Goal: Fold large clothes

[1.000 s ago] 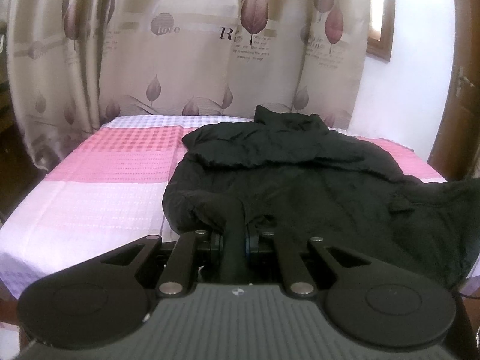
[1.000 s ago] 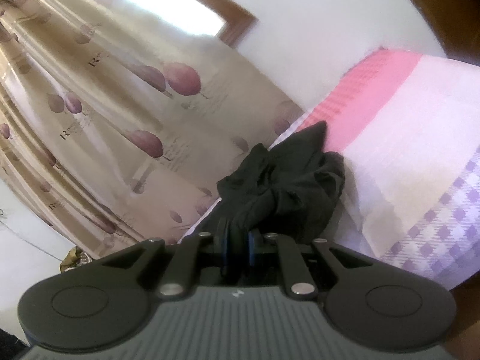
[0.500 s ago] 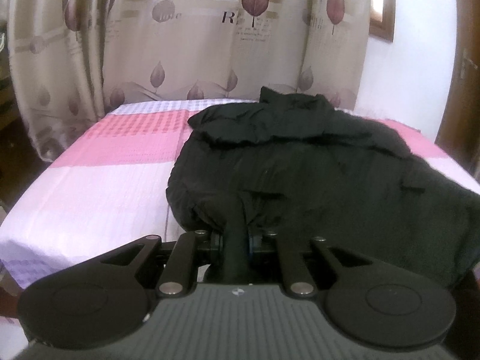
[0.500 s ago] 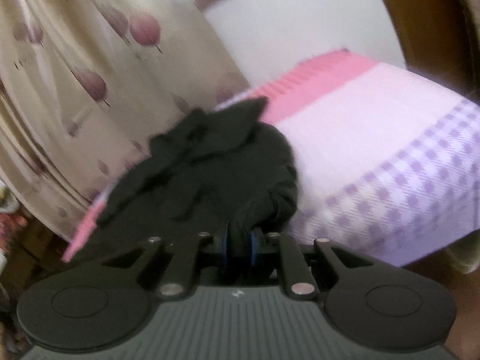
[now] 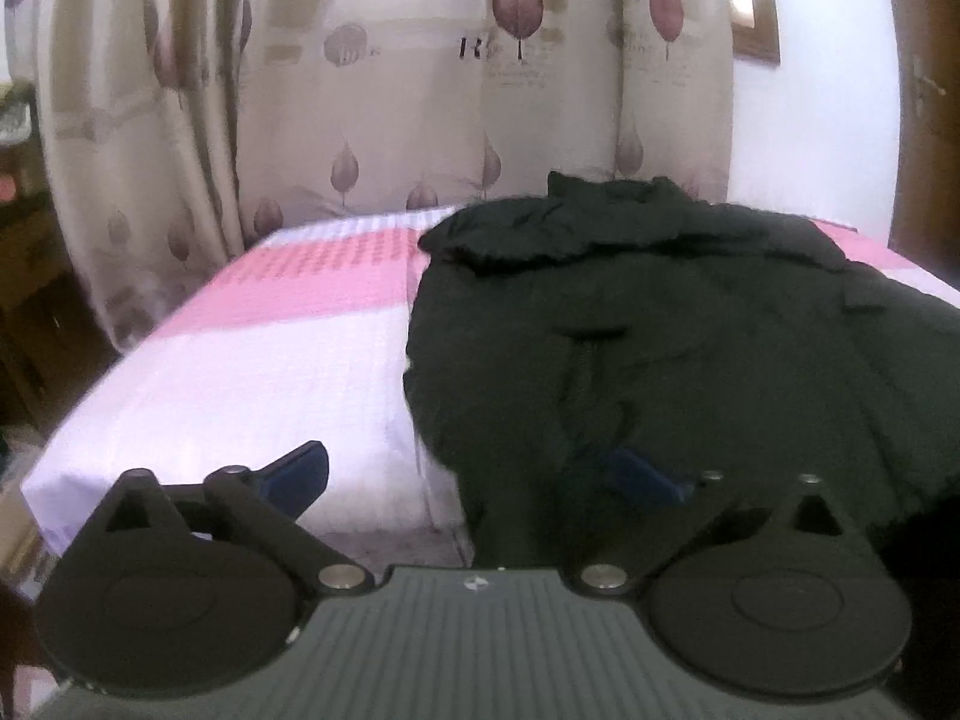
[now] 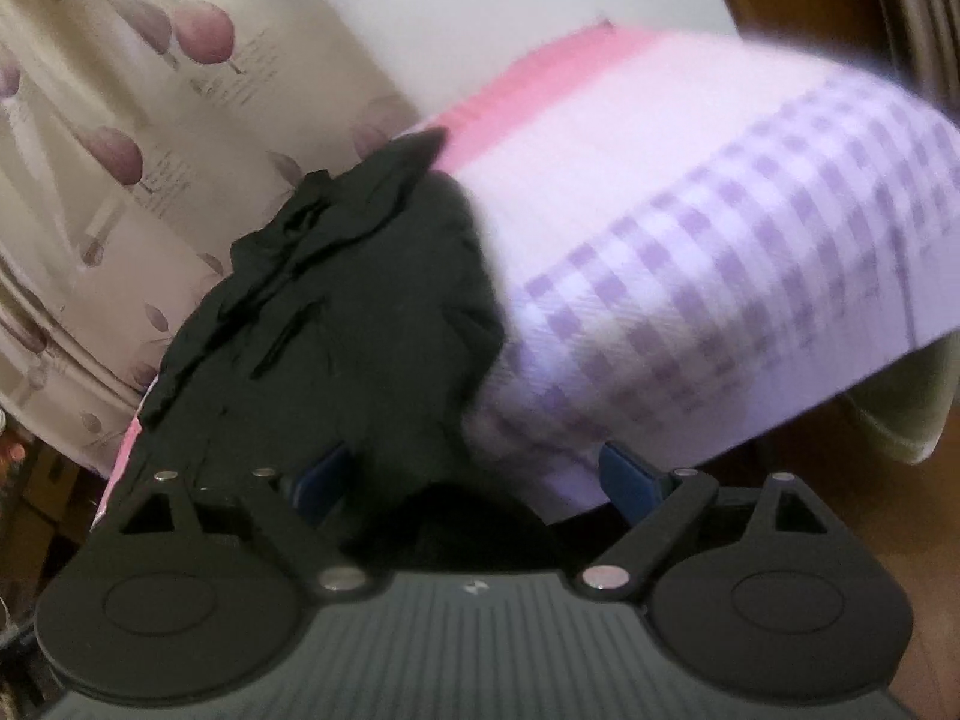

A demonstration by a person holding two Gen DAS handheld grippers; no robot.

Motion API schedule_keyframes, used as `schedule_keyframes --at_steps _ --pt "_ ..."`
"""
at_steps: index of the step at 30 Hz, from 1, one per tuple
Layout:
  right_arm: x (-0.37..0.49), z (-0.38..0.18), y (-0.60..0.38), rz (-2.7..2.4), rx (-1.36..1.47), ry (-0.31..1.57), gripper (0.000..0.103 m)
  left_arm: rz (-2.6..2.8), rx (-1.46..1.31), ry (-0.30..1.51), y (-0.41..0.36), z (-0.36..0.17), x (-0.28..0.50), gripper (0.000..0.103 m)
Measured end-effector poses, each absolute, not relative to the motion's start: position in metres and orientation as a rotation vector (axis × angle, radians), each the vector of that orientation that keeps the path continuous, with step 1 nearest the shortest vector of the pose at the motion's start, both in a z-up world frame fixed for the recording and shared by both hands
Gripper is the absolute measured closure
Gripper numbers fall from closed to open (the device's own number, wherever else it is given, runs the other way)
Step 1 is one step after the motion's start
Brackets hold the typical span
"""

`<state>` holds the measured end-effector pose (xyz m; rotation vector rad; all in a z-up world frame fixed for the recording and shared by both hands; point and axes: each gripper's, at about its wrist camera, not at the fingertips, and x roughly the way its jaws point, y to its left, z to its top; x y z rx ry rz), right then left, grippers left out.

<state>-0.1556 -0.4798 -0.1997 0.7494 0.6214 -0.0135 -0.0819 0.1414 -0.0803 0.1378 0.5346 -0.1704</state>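
— Fingers first: how do they stand on the left gripper?

— Spread wide. Its jaws have just been opening. One blue pad hangs over the pale bedsheet, the other lies against the near edge of the black jacket. The jacket's hem droops into the gap, but neither pad presses on it, so nothing is gripped.

— And the jacket itself, from that left view?

— It lies spread on the bed's right half, collar end bunched at the far side near the curtain. The near edge hangs over the front of the mattress.

— What about the room there?

— The sheet runs in bands: white checks at the far end, then pink, then pale lilac. The beige curtain, printed with mauve leaves and some lettering, covers the back wall. A white wall and a wooden door stand at the right; dark furniture is at the left, too blurred to name.

— Now the right view.

— The right gripper is also wide apart, its jaws just opened as well. The jacket falls loosely between its blue pads without being pinched. The picture is tilted and blurred.

— And the surface?

— The sheet shows lilac checks nearest, then a plain pale band, then pink. The mattress corner juts out at the right over a brown floor. The same curtain fills the left.
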Motion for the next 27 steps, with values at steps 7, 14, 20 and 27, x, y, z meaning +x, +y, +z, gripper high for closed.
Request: schedule_keyframes --at_steps 7,14,20,27 --pt "-0.139 -0.2 -0.468 0.082 0.738 0.634 0.019 -0.297 -0.027 0.677 0.16 -0.106 -0.061 0.003" --pt "-0.125 -0.189 -0.45 0.129 0.68 0.65 0.086 -0.406 -0.002 0.72 0.137 -0.104 -0.053 0.088" --pt "-0.136 -0.15 -0.472 0.233 0.822 0.505 0.088 -0.4 -0.136 0.626 0.147 -0.063 -0.058 0.089" --pt "-0.116 -0.104 -0.477 0.304 0.88 0.396 0.088 -0.365 -0.288 0.518 0.145 -0.016 -0.043 0.089"
